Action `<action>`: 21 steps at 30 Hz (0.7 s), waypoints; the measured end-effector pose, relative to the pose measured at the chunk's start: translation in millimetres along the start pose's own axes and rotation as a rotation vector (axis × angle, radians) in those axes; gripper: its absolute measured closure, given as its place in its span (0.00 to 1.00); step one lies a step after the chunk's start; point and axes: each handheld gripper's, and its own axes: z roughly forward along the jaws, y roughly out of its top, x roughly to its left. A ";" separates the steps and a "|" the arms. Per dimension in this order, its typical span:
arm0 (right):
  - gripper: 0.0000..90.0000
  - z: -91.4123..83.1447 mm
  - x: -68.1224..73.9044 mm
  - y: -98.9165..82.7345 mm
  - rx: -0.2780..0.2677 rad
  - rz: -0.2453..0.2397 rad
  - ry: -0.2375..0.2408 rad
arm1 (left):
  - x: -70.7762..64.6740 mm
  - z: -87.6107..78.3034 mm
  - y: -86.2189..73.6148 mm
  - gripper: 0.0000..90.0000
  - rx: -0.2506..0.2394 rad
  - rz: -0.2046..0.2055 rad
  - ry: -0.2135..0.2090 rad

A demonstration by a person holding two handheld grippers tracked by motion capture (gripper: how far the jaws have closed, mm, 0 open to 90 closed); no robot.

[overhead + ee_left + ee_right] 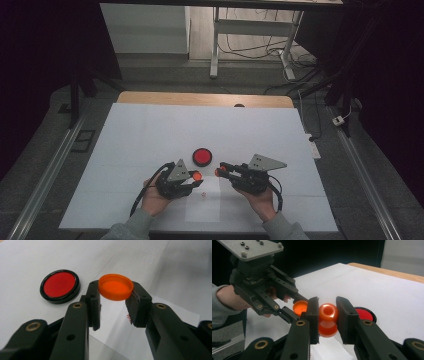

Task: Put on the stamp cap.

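Orange cap (115, 286) clamped flat between the pads of the left gripper (196, 176), open side up, held just above the white table (150, 130) and close to the orange bottle (328, 319). Bottle pinched at its neck by the right gripper (327, 315), mouth facing the camera, tips of both grippers almost meeting over a clear sheet (204, 202). Red disc with black rim (202, 156) lying flat just beyond them.
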 end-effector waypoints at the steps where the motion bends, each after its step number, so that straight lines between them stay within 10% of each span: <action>1: 0.80 0.3 0.3 0.1 0.000 -0.002 0.000 | 0.1 0.9 0.3 0.72 -0.002 -0.003 -0.002; 21: 0.80 7.8 8.1 -1.3 0.012 -0.008 0.038 | -9.4 18.2 5.8 0.72 0.019 0.024 -0.033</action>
